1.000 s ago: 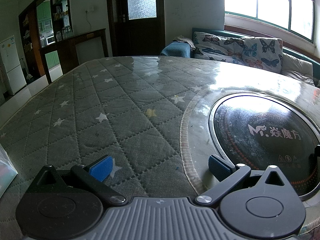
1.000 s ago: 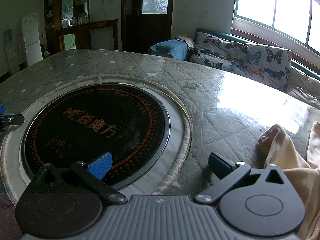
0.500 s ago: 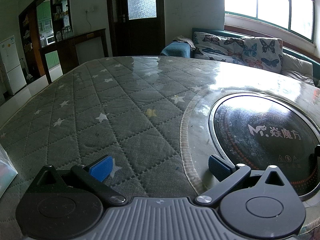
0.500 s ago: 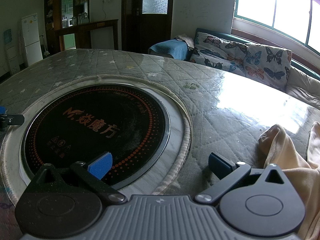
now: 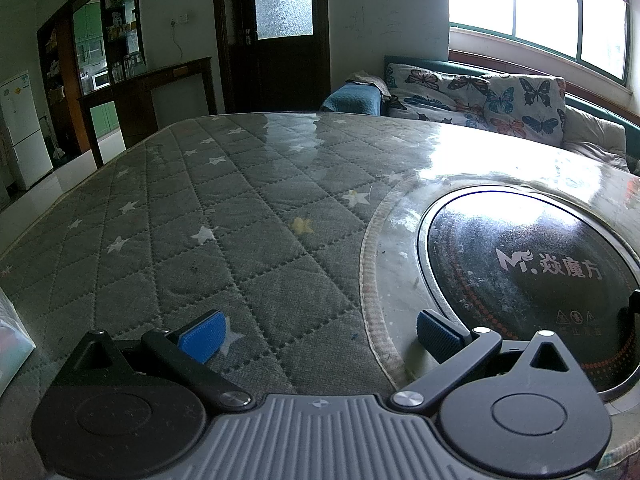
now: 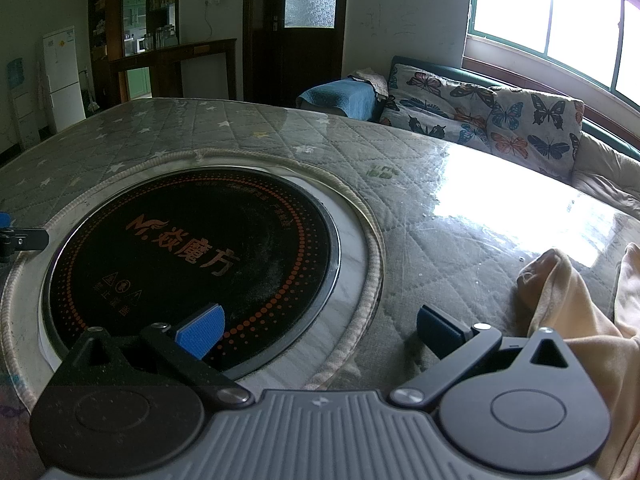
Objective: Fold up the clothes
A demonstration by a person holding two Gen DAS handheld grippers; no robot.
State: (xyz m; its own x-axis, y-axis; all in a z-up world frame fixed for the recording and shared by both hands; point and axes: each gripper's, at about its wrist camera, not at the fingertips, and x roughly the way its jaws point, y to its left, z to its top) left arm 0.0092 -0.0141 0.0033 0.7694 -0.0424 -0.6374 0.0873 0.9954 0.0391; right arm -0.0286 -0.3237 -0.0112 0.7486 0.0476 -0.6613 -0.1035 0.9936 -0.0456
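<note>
Both tools sat low over the surface point(image 5: 248, 216), a round top under a quilted grey star-print cover with a clear sheet on it. Nothing was held yet.

- Left tool point(image 5: 318, 334): fingers spread wide, blue pads apart, nothing between them. It faced bare quilting, with the black induction hob point(image 5: 532, 264) set into the surface off to its right.
- Right tool point(image 6: 318, 334): likewise spread wide and empty. The hob point(image 6: 192, 256) lay ahead and to its left.
- Garment point(image 6: 580, 320): a peach-coloured piece, crumpled in a heap at the right edge of the right wrist view, just beside the right tool's right-hand finger point(image 6: 440, 330). Whether they touched, you could not tell. It did not show in the left wrist view at all.

Step in hand, as I judged it: the start, before any grasp; the cloth was bunched, not laid flat.

Next move would call for you to swing the right tool toward the heap and pinch an edge or corner, then bring the left tool across, past the hob, for a second hold so the piece could be spread out before any fold.
</note>
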